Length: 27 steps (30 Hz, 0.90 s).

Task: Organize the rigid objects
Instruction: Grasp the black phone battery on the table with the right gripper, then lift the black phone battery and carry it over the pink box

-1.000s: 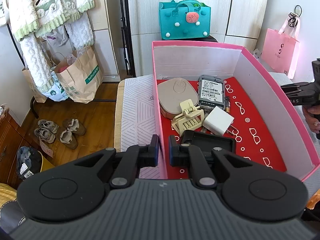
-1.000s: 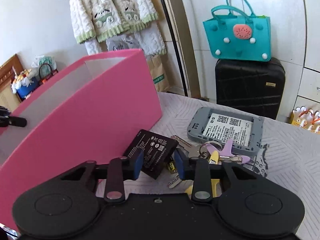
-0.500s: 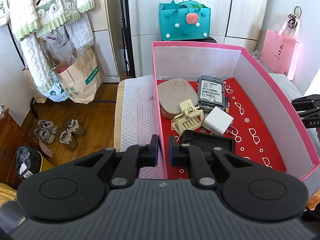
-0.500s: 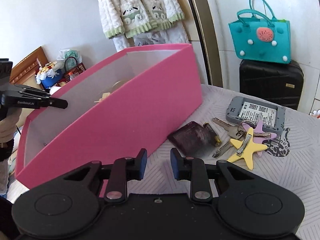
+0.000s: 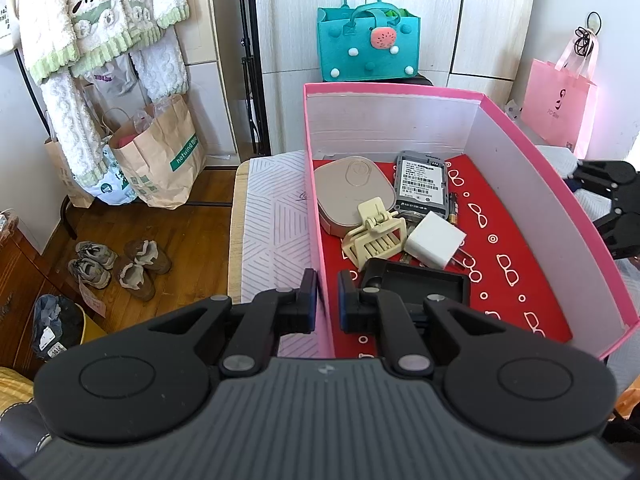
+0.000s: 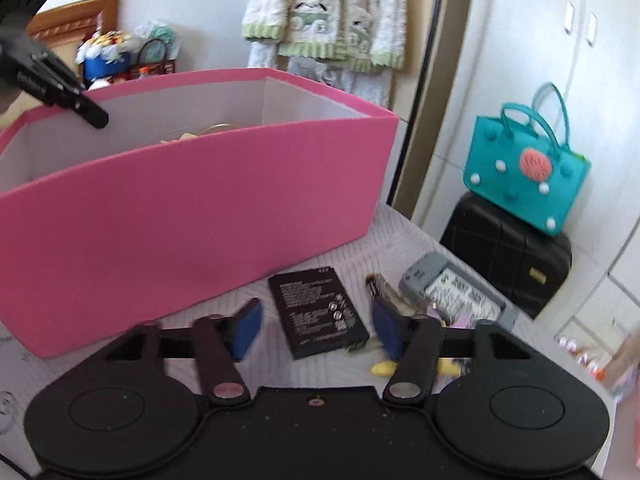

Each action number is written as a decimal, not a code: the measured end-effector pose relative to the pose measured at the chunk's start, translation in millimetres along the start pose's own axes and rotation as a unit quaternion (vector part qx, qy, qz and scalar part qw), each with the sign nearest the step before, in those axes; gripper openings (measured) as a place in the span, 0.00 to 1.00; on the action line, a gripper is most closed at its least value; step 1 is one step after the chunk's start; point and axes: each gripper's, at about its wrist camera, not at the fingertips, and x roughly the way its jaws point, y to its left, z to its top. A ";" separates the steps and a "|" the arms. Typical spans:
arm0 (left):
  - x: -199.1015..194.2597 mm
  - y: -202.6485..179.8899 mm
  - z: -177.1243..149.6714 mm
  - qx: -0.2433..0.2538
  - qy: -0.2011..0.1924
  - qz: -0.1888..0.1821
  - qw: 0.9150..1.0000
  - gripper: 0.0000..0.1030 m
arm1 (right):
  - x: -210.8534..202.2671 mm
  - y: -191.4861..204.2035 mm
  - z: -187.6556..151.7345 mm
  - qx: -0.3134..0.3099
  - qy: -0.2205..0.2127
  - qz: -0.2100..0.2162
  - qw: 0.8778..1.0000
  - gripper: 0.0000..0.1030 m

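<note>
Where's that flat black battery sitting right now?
In the right wrist view, the black battery lies on the patterned cloth just outside the pink box, between the open fingers of the right claw, left of the grey device.

box wall [image 6: 192, 208] blocks left | battery [image 6: 318, 312] top clear

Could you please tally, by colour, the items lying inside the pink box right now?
Beige: 2, case, hair clip
White: 1, charger
Grey: 1, labelled device
Black: 1, tray
Black-gold: 1, battery
Total in pink box: 6
</note>
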 end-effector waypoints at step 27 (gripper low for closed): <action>2.3 1.1 -1.0 0.003 -0.002 -0.006 1.000 0.10 | -2.4 10.7 -7.3 0.080 0.052 0.041 0.995 0.53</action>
